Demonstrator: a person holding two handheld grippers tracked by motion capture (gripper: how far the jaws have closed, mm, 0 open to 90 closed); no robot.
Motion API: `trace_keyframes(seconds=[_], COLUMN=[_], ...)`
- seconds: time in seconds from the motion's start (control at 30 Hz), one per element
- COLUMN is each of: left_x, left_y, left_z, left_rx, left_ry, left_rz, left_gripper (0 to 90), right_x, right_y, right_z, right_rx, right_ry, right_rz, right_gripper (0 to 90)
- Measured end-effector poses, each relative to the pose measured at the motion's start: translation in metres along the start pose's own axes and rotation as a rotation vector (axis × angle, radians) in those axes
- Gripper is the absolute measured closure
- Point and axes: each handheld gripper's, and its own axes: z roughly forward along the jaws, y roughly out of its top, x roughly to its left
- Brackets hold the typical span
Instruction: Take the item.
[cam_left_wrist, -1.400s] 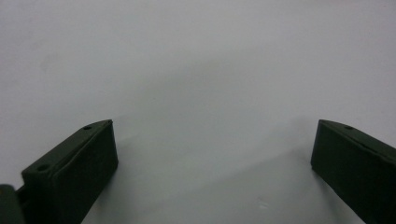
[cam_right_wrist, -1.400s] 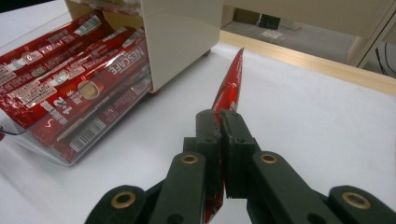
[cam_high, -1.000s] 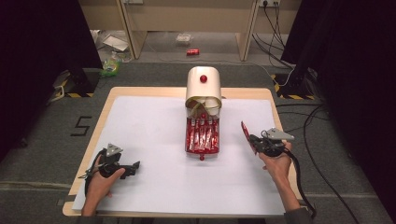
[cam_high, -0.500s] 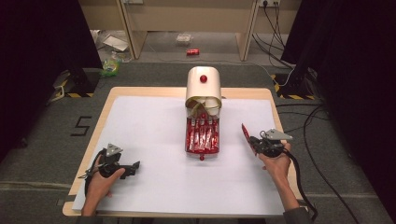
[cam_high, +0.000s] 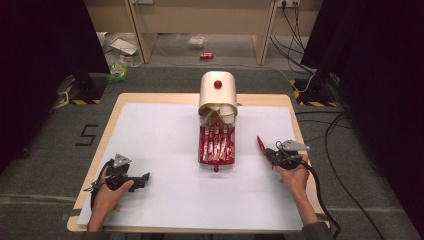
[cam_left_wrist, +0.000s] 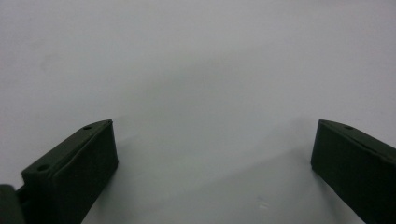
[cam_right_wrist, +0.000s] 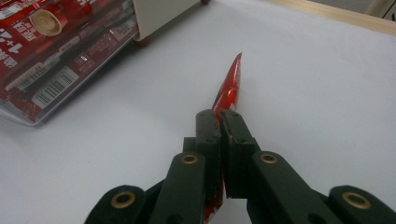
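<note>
right gripper (cam_right_wrist: 219, 116): clamped on thin red foil sachet (cam_right_wrist: 229, 86), held edge-on, likely for the clear plastic drawer (cam_high: 216, 165)
left gripper (cam_left_wrist: 212, 149): jaws wide apart, idle

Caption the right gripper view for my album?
Right gripper pinching a thin red foil sachet above the white table.

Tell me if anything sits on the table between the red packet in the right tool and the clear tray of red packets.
Nothing visible does. The right tool is shut on the red packet, and only bare white table surface lies between it and the clear tray.
</note>
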Motion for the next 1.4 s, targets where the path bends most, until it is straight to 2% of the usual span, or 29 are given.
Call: trace_keyframes(seconds=[0.7, 1.0, 1.17, 1.27, 1.4], left_x=[0.0, 0.0, 0.0, 0.0, 0.0], left_y=[0.0, 0.0, 0.0, 0.0, 0.0], left_z=[0.0, 0.0, 0.0, 0.0, 0.0], left_rx=[0.0, 0.0, -0.001, -0.002, -0.003], left_ry=[0.0, 0.0, -0.001, -0.002, -0.002], left_rz=[-0.001, 0.0, -0.001, -0.003, -0.003], left_gripper=[0.0, 0.0, 0.0, 0.0, 0.0], right_x=[0.001, 0.0, 0.002, 0.004, 0.01], right_y=[-0.001, 0.001, 0.002, 0.005, 0.012], right_z=[0.002, 0.0, -0.001, -0.002, -0.004], right_rx=[0.012, -0.01, -0.02, -0.034, -0.069], right_ry=[0.019, 0.021, 0.023, 0.022, 0.023], right_rz=[-0.005, -0.002, 0.009, 0.026, 0.039], right_gripper=[84.6, 80.8, 72.9, 59.3, 48.4])
